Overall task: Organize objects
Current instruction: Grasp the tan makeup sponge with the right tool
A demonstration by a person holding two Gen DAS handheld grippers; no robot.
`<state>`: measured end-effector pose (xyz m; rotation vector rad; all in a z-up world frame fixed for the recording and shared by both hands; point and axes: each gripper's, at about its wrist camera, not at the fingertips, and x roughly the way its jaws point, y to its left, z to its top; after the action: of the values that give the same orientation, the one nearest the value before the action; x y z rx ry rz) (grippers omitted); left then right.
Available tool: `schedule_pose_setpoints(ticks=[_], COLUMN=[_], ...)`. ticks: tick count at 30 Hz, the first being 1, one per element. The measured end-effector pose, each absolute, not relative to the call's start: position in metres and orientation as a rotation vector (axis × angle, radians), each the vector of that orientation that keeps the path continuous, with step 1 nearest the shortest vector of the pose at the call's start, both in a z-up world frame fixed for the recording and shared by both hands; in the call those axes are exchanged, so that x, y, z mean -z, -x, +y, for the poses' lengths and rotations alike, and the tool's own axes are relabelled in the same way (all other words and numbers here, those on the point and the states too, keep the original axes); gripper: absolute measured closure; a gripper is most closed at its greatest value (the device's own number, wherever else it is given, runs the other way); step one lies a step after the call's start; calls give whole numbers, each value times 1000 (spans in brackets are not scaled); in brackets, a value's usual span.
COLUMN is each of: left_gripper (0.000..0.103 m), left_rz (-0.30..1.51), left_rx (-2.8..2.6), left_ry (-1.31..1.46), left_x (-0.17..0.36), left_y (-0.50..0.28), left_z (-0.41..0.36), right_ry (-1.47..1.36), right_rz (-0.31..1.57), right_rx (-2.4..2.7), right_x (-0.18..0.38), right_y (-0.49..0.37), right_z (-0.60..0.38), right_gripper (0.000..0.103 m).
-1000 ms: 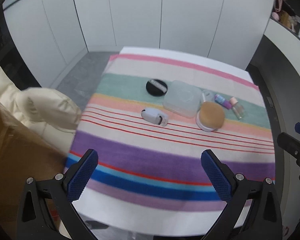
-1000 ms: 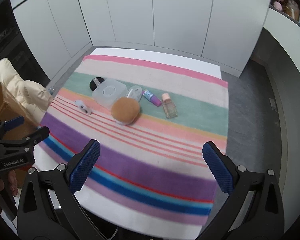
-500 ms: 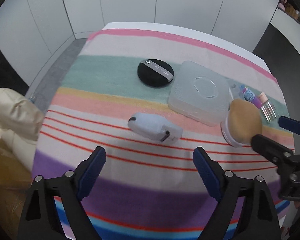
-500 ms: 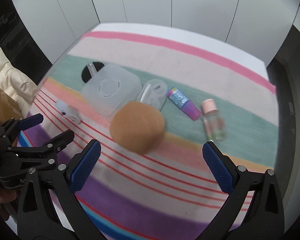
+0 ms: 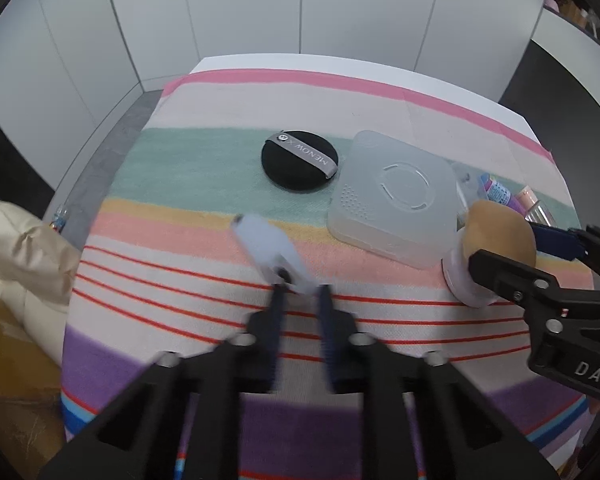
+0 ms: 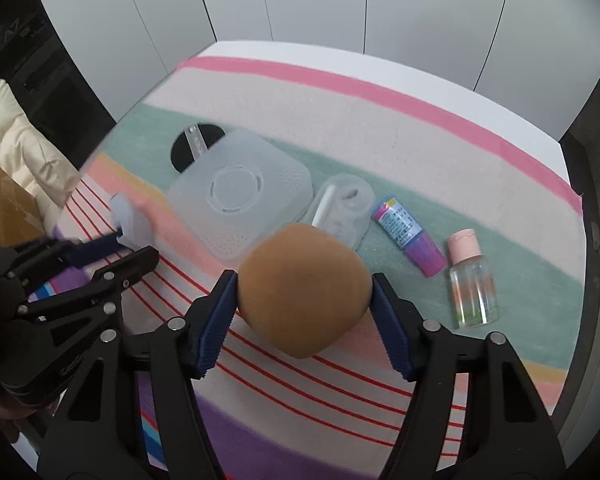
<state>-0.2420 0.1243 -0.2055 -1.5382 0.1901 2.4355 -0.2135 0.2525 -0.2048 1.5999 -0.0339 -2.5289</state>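
The left hand-held gripper (image 5: 300, 294) points steeply down at the desk (image 5: 236, 60) with its striped cloth (image 5: 204, 184), its blue fingers (image 5: 278, 312) drawn together on the near end of a small white oblong plastic device (image 5: 266, 246), which angles away toward eleven o'clock from the tips; the view is motion-blurred there. The right hand-held gripper (image 6: 304, 292) also tilts steeply down, its jaws closing around a round tan makeup sponge (image 6: 302, 288) that sits on a pale pink base (image 5: 466, 280); both blue pads (image 6: 218, 312) touch the sponge's sides. In the right wrist view, a translucent square plastic box (image 6: 240, 192) lies at eleven o'clock from the sponge, touching it or just behind it, with a black round powder puff (image 5: 298, 160) bearing a grey band beyond the box. A clear oval case (image 6: 342, 208) lies at twelve o'clock, a purple tube (image 6: 406, 232) at two o'clock, and a clear bottle with a pink cap (image 6: 470, 280) at three o'clock. A cream padded jacket (image 6: 16, 148) hangs off the desk's left edge.
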Motion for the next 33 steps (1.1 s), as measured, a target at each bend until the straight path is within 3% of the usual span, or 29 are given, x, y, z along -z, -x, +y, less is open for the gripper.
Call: schedule_pose_setpoints(ticks=[7, 15, 16, 17, 19, 22, 23, 30, 31, 33], left_gripper=[102, 102, 96, 80, 69, 24, 21, 23, 26, 43], left_rz=[156, 142, 139, 127, 78, 83, 79, 42, 28, 13], left_rx=[-2408, -2454, -2468, -2471, -2475, -2512, -2529, -2572, -2575, -2567], left_ry=[1487, 1516, 1541, 1560, 1574, 1598, 1589, 1649, 1654, 1665], left_x=[184, 159, 160, 164, 170, 178, 179, 206, 208, 213], left_y=[227, 211, 213, 215, 217, 220, 221, 249, 253, 259], left_z=[124, 115, 112, 109, 103, 105, 106, 110, 110, 110], right_ry=[-1622, -1621, -1615, -1609, -1607, -1617, -1620, -1658, -1662, -1668], right_rz=[-69, -77, -72, -67, -70, -89, -89, -96, -99, -102], right_rx=[2547, 2560, 2566, 2571, 2578, 2581, 2584, 2573, 2570, 2566], right_x=[187, 160, 156, 153, 153, 158, 160, 186, 189, 195], right_y=[199, 184, 179, 176, 171, 169, 170, 191, 194, 199], right_z=[255, 266, 265, 266, 267, 270, 270, 280, 280, 281], right_gripper=[35, 35, 35, 35, 35, 35, 35, 35, 35, 35])
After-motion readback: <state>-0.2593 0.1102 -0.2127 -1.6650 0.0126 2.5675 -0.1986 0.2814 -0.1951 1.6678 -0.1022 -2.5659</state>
